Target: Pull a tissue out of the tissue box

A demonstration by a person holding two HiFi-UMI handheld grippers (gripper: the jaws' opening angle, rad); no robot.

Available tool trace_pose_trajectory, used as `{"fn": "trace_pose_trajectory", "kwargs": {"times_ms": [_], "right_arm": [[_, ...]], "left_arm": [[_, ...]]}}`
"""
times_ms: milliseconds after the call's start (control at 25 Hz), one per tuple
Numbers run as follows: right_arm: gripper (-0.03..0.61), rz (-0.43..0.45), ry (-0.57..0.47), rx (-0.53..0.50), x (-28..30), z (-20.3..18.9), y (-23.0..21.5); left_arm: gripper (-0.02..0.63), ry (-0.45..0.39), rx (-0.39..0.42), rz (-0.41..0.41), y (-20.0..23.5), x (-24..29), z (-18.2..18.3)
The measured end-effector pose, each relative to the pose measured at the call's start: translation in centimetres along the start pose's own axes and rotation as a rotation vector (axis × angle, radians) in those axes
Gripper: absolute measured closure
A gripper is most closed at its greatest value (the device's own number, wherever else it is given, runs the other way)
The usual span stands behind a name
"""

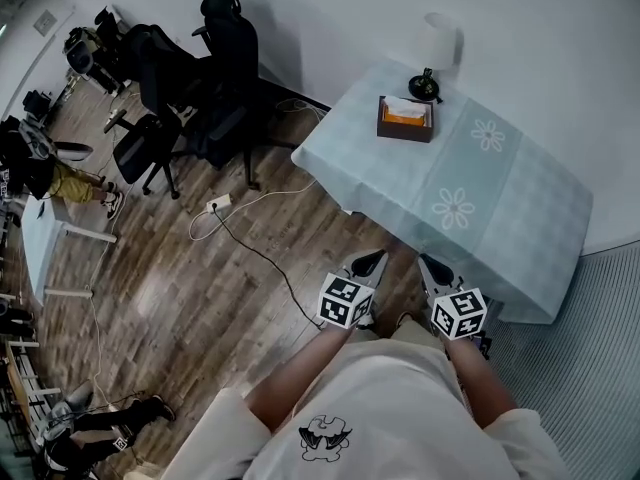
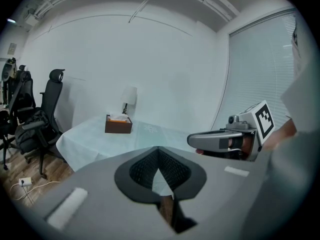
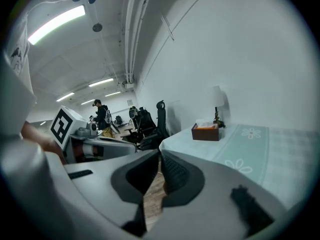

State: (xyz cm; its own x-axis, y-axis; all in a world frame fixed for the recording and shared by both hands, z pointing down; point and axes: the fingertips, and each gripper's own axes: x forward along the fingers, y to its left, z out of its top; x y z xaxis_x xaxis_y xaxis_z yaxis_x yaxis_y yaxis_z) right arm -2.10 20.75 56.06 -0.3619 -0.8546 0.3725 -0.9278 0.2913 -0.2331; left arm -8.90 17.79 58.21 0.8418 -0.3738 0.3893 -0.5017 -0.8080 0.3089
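Observation:
A brown tissue box (image 1: 405, 118) with a white tissue showing at its top stands at the far end of a table under a pale blue cloth (image 1: 520, 198). It is small and distant in the left gripper view, tissue box (image 2: 118, 123), and in the right gripper view, tissue box (image 3: 205, 132). My left gripper (image 1: 375, 258) and right gripper (image 1: 428, 261) hang side by side close to my body, short of the table's near edge. The left gripper (image 2: 158, 150) has its tips together with nothing between them. So does the right gripper (image 3: 160, 155).
A white-shaded lamp (image 1: 432, 53) stands just behind the box. Black office chairs (image 1: 200, 78) crowd the floor left of the table. A power strip (image 1: 218, 204) and its cable lie on the wooden floor. A white desk (image 1: 40, 238) is far left, window blinds (image 2: 255, 74) to the right.

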Motion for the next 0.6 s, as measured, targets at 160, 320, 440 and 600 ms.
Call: {"fn": "trace_pose_trajectory", "kwargs": {"times_ms": [160, 320, 440, 600], "right_arm": [[0.563, -0.043, 0.012, 0.008, 1.6, 0.0, -0.8], [0.563, -0.066, 0.019, 0.02, 3.0, 0.4, -2.7], [0.563, -0.068, 0.014, 0.023, 4.7, 1.6, -4.8], [0.563, -0.061, 0.004, 0.032, 8.0, 3.4, -8.9]], "left_arm": [[0.607, 0.009, -0.01, -0.008, 2.1, 0.1, -0.2], [0.607, 0.01, -0.026, -0.015, 3.5, 1.7, 0.5], [0.607, 0.014, -0.028, -0.015, 4.8, 3.9, 1.8], [0.607, 0.012, -0.021, -0.009, 6.9, 7.9, 4.4]]}}
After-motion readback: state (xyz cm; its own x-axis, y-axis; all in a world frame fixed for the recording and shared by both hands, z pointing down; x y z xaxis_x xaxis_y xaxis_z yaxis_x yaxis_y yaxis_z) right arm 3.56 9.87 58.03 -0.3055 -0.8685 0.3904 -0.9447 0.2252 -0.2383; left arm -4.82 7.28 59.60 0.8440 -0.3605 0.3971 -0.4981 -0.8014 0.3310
